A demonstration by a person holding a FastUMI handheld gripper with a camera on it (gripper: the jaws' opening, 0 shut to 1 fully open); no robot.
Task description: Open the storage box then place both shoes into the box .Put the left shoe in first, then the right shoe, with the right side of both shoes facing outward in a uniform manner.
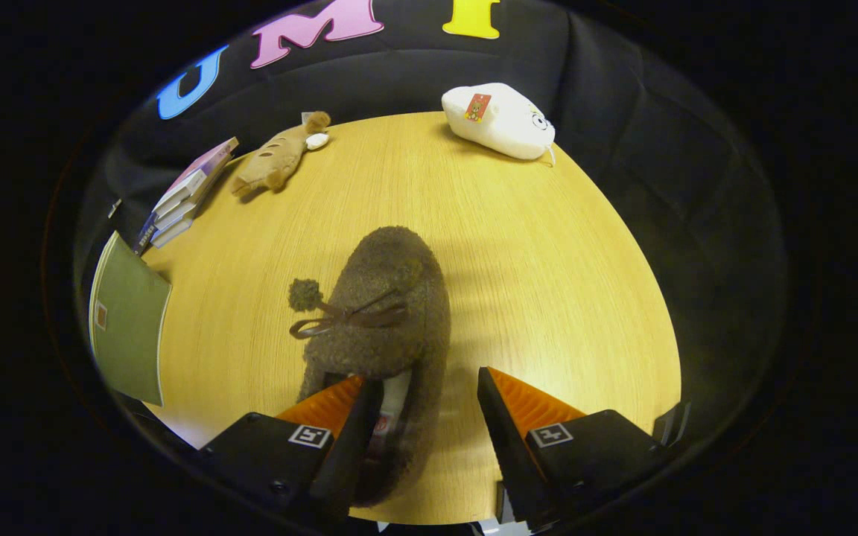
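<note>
**A soft shoe waits between our open fingers**

We see a fuzzy brown shoe (380, 313) lying on the tabletop (548, 283). Its toe points away from us and its heel end sits low down by our fingers. A thin bow and a little pom-pom sit on top.

We think this shoe is light and very soft. It will squash when we squeeze it, so it may flop or bend. The fluffy cloth should not slip much. A good place to hold is the rim of the heel opening, where one finger can go inside and one outside.

Our hand-held gripper (429, 406) is spread wide. One finger seems to rest at the shoe's opening. The other finger is beside the shoe, over bare wood. It pinches nothing yet.

Far off lie a brown plush toy (280, 156), a white plush toy (500, 120) and some books (183, 197).
</note>
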